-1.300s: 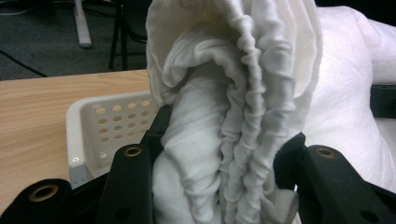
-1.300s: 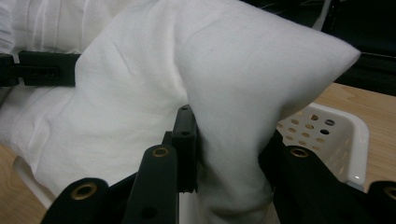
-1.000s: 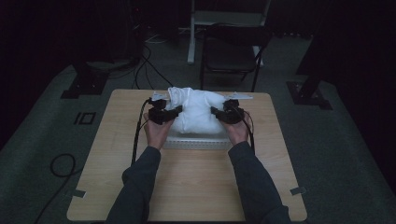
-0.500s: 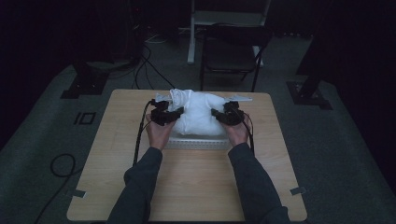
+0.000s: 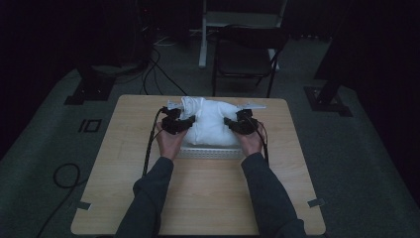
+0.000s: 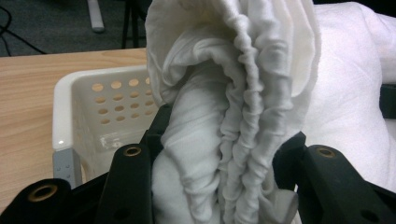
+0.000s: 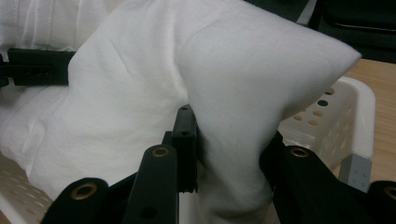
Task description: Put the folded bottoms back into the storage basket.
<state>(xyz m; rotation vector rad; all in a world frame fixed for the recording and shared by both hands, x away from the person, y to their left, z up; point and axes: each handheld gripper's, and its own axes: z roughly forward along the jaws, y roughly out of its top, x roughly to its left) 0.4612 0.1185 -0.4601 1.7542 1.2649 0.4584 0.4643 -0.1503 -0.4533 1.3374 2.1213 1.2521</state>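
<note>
In the high view, the white cloth (image 5: 210, 124) lies heaped over the white basket (image 5: 210, 152), hiding most of it. In the left gripper view, the left gripper (image 6: 219, 186) pinches bunched folds. In the right gripper view, the right gripper (image 7: 229, 186) clamps a cloth corner.

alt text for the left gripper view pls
The left claw pinches a bunched fold of white cloth between its two black jaws. Behind it stands a white perforated basket on a wooden table, with more of the cloth spread at right.
</note>
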